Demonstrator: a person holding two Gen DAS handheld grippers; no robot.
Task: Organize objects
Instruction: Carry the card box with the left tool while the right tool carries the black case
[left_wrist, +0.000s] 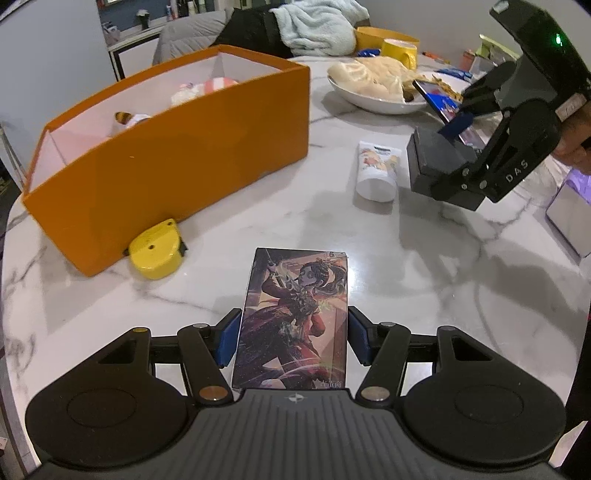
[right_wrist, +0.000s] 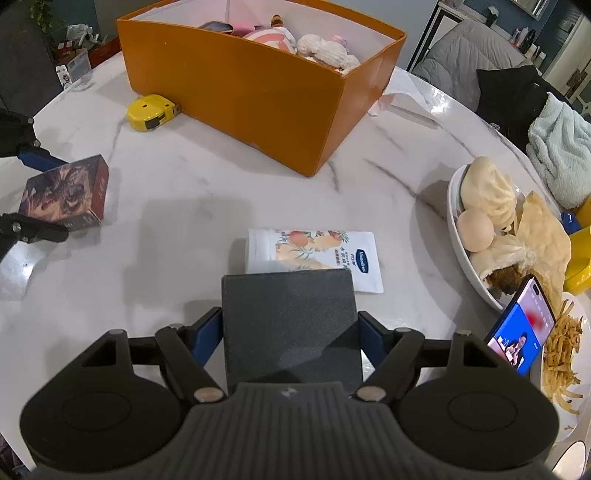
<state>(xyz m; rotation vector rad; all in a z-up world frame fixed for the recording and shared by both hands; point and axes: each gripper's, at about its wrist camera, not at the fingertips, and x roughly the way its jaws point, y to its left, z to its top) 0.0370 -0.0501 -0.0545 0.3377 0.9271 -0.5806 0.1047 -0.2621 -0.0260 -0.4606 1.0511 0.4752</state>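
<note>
My left gripper (left_wrist: 293, 332) is shut on an illustrated card box (left_wrist: 293, 314), held just above the marble table; the box also shows at the left of the right wrist view (right_wrist: 64, 192). My right gripper (right_wrist: 290, 332) is shut on a dark grey box (right_wrist: 290, 325), held above the table; the box also shows in the left wrist view (left_wrist: 436, 158). An orange storage box (left_wrist: 166, 147) holding plush toys (right_wrist: 325, 48) stands at the back. A yellow tape measure (left_wrist: 157, 249) lies against its front wall. A white lotion tube (right_wrist: 314, 254) lies just past the grey box.
A white bowl (right_wrist: 456, 236) of buns and an egg sits at the right. A lit phone (right_wrist: 521, 325) leans by a plate of fries (right_wrist: 563, 354). A yellow mug (left_wrist: 400, 51) and a pale blanket (left_wrist: 317, 26) are at the far side.
</note>
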